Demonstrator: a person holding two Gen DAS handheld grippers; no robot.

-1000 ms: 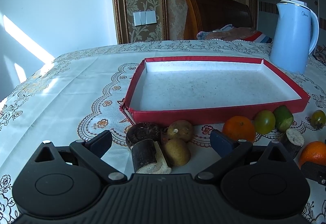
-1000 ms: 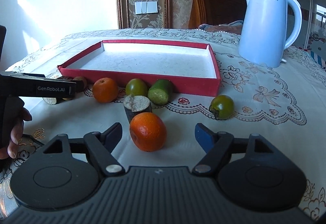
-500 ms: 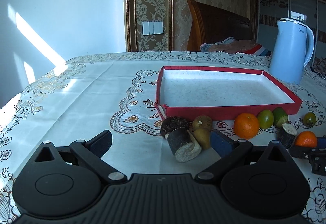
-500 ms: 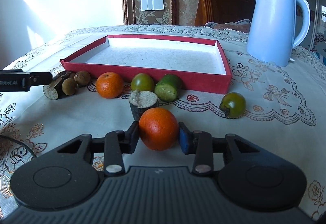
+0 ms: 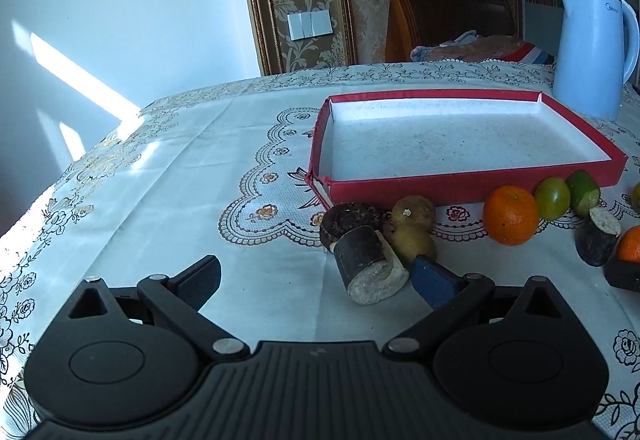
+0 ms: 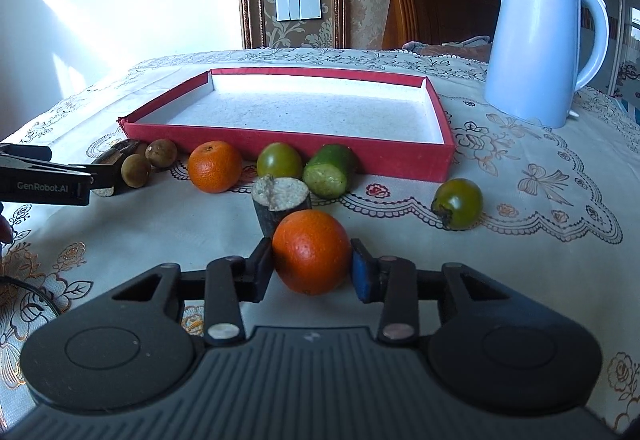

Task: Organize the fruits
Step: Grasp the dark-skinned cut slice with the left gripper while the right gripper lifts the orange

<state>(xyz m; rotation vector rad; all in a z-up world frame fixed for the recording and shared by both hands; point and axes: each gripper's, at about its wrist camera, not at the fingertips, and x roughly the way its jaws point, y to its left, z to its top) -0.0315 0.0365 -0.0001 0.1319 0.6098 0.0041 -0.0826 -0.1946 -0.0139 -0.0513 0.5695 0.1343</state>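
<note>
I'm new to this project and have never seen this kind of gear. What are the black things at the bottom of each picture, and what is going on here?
Those are two hand-held grippers, each with a camera looking forward along its two fingers. One picture comes from the left gripper, the other from the right gripper. The left one is open, near a dark cut sugarcane piece. The right one is shut on an orange. On the tablecloth sit a red tray with nothing in it, a second orange, green tomatoes, a cut green fruit, small brown fruits and a blue kettle.
</note>
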